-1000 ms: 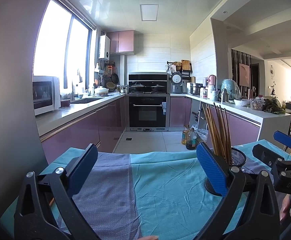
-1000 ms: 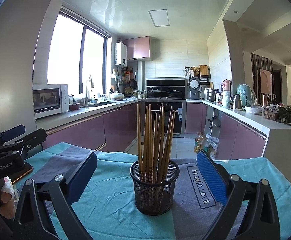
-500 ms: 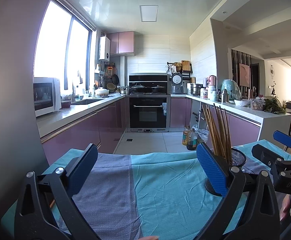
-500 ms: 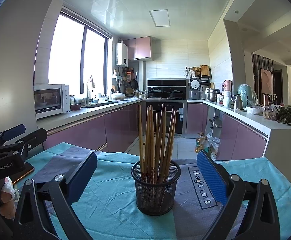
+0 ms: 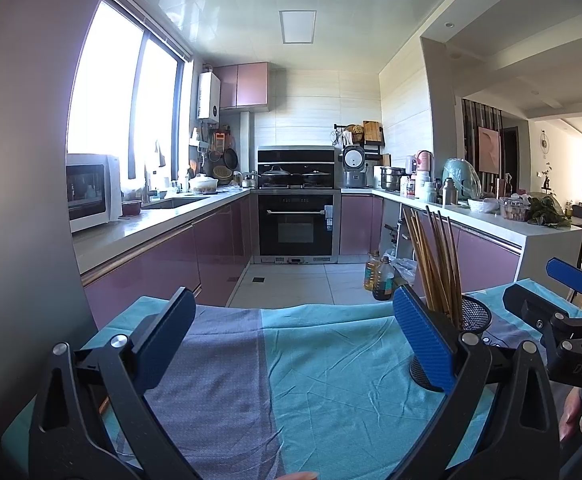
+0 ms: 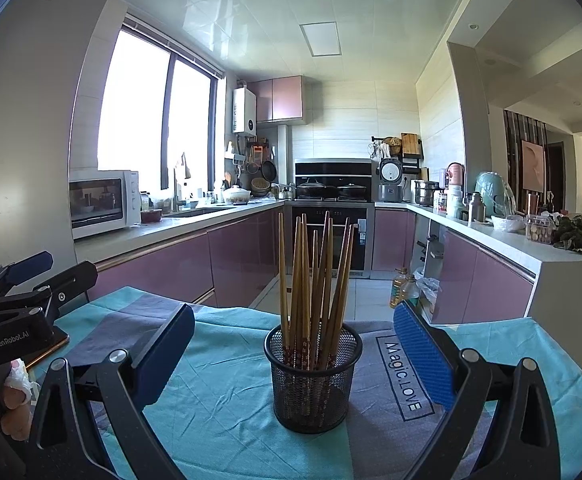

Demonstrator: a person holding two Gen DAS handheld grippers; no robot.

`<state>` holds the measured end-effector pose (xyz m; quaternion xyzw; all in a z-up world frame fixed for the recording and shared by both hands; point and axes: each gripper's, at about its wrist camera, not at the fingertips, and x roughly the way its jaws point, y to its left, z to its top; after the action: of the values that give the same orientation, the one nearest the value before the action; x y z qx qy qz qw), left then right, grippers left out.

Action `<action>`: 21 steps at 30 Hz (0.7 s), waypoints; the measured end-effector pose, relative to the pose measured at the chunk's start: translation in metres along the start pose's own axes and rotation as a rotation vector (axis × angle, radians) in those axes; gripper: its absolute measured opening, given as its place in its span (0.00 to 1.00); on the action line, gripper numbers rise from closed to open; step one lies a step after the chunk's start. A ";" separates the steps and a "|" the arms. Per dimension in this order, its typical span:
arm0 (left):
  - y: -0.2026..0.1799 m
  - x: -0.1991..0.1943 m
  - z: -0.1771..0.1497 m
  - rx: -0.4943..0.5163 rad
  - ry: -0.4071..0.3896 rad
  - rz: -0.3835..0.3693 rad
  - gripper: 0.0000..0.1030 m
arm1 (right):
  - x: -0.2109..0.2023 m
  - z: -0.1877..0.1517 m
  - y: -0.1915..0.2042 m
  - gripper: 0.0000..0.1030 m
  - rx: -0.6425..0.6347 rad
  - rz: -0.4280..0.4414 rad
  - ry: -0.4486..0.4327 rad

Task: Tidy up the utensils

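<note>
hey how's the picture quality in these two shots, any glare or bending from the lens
Left wrist view: the window is blown out white, counters bow under fisheye distortion, corners go dark. Right wrist view: same overexposed window, glossy ceiling reflections, yet the chopsticks and mesh holder look sharp.

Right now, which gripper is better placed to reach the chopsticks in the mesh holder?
Right gripper: the mesh holder of chopsticks sits centred between its open fingers. Left gripper faces bare tablecloth.

Chopsticks [image 6: 315, 276]: smooth wood. Holder [image 6: 312, 384]: black metal mesh. Tablecloth [image 6: 219, 396]: wrinkled matt cloth. Gripper pads [image 6: 421, 354]: textured blue plastic.
</note>
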<state>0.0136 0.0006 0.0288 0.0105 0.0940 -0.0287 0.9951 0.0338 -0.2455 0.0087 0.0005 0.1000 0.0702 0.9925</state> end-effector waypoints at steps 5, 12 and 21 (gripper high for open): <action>0.000 0.000 0.000 -0.001 0.001 0.002 0.94 | 0.000 0.000 0.000 0.94 -0.001 -0.001 0.002; 0.000 0.000 -0.002 -0.008 0.005 0.001 0.94 | 0.000 0.001 0.000 0.94 -0.001 -0.003 0.004; 0.001 0.001 -0.002 -0.010 0.009 -0.001 0.95 | 0.001 0.002 0.000 0.94 0.001 -0.010 0.006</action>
<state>0.0142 0.0012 0.0263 0.0057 0.0986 -0.0285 0.9947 0.0356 -0.2454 0.0109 0.0002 0.1030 0.0650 0.9926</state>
